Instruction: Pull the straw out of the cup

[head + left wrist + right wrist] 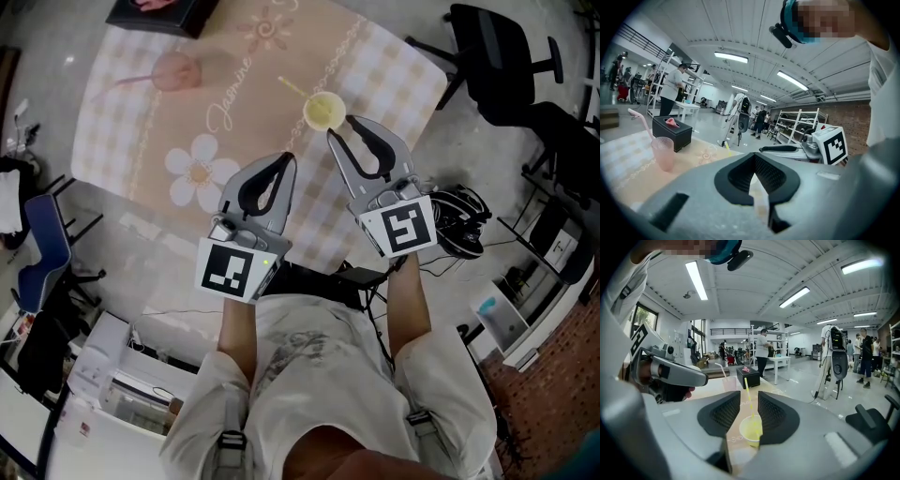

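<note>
While R tool (749,401) gapes | cup (751,431) w/ straw (746,384) just beyond tips

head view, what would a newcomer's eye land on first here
The small yellow cup with its yellow straw stands out on the flowered checked tablecloth, just ahead of the right gripper, whose jaws stand apart. The left gripper beside it is shut and empty. Further back at the left stands a pink cup with a pink straw.
</note>
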A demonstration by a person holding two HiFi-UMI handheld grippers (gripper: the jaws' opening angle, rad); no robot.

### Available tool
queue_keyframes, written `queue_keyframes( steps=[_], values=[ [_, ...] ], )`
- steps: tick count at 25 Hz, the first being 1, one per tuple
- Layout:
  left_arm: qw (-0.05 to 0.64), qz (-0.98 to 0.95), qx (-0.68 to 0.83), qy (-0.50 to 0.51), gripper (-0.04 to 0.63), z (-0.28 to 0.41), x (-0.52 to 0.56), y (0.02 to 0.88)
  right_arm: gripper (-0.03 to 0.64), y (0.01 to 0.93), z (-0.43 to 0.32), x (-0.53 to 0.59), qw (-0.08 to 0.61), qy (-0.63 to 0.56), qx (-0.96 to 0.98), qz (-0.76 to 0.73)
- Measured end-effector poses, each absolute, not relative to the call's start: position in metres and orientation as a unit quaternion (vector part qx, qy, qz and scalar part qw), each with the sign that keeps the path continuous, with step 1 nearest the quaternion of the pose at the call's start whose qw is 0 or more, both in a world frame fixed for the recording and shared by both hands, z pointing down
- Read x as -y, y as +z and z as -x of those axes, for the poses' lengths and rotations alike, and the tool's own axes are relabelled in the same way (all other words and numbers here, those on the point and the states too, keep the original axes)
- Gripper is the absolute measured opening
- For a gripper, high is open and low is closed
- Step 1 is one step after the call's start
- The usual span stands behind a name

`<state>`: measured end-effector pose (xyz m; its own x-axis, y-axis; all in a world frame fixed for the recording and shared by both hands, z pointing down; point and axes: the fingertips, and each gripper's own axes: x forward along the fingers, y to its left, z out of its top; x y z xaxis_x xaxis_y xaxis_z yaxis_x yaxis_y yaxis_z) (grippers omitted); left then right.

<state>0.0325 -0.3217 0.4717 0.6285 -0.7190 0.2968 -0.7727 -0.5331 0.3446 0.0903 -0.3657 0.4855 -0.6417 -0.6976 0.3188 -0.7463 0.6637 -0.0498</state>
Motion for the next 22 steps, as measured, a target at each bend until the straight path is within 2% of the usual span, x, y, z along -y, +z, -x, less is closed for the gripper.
queue_keyframes(
  steps=[12, 22],
  values=[
    [0.246, -0.864, 0.435, 0.061, 0.005, -0.029, 0.339, 0.496, 0.156, 0.511, -0.080, 0.389, 0.151, 0.084, 0.906, -0.386],
    [0.258, -0.859, 0.438, 0.060, 0.005, -0.029, 0.346, 0.507, 0.216, 0.530, -0.068, 0.404, 0.175, 0.075, 0.912, -0.363]
  ],
)
